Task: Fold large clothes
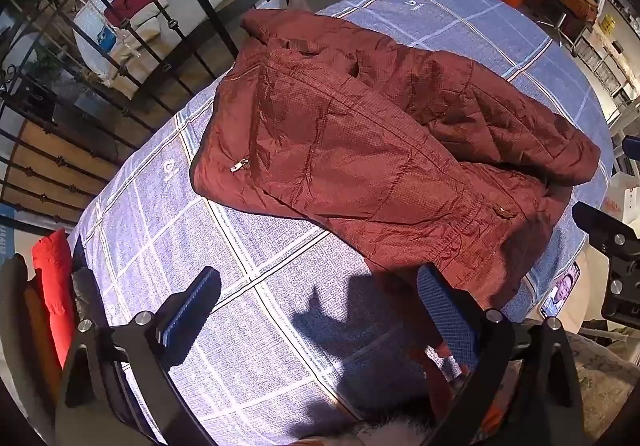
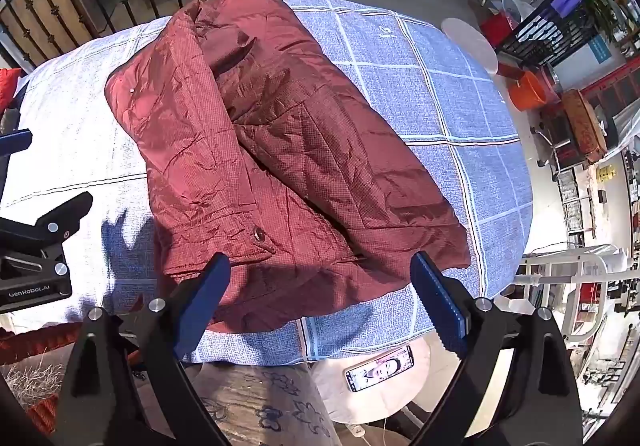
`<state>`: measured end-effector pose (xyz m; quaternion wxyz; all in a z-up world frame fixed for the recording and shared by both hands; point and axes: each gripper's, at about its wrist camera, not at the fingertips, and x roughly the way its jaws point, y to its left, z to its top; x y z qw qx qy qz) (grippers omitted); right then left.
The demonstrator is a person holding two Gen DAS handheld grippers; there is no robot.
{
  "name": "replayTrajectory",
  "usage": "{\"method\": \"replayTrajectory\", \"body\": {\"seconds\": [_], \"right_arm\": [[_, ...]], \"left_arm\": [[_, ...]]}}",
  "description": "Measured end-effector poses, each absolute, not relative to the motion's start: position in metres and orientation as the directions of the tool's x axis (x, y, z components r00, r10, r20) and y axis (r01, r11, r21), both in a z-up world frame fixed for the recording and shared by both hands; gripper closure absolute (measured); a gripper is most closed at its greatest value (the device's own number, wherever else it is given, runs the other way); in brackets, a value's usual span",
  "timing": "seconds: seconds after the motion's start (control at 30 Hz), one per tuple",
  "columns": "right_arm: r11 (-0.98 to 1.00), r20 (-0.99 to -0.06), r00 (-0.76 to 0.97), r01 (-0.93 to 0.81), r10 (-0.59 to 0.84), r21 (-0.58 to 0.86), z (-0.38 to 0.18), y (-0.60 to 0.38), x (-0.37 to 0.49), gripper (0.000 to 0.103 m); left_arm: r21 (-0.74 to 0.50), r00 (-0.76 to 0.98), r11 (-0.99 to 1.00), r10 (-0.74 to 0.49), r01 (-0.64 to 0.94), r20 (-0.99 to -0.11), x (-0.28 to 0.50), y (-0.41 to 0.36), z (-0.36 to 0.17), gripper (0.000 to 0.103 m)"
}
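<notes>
Here's the red jacket (image 1: 360, 134), sprawled across the middle of the table (image 1: 240, 266) on its blue checked cloth, collar toward the far side and hem toward the near edge. It looks part-folded already: one panel lies doubled over the body, its quilted lining showing on the right.

The left gripper (image 1: 318, 316) hangs over bare cloth at the near edge, jaws spread wide with nothing between them; its right pad sits just at the jacket's near corner. The right gripper (image 2: 320, 300) hovers over the hem (image 2: 280, 298), also wide apart and empty, both tilted steeply down.

How will this thing handle? Padded and puffy, by the look of it, so soft and bulky rather than heavy. The shell has a sheen, so expect it to slide against itself and spring back out of a fold. A shallow pinch may catch only the outer layer.

Best bite, I'd say: the thick hem, one gripper at each near corner, pads well past the edge to trap shell and lining together. Steer clear of the button (image 2: 259, 234) and the zip pull (image 1: 239, 166), hard little bits that could slip from the pads.
</notes>
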<state>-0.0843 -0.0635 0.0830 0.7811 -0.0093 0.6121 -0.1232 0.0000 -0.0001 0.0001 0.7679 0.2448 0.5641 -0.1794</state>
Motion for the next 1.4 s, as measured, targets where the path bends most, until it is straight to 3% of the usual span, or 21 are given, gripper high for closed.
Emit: {"method": "replayTrajectory", "body": {"seconds": [1.4], "right_arm": [[0.97,-0.967,0.177,0.195,-0.181,-0.146,0.072,-0.066,-0.085,0.013]], "left_arm": [[0.175,0.271,0.813,0.021,0.555,-0.962,0.002,0.001,-0.009,0.006]]}}
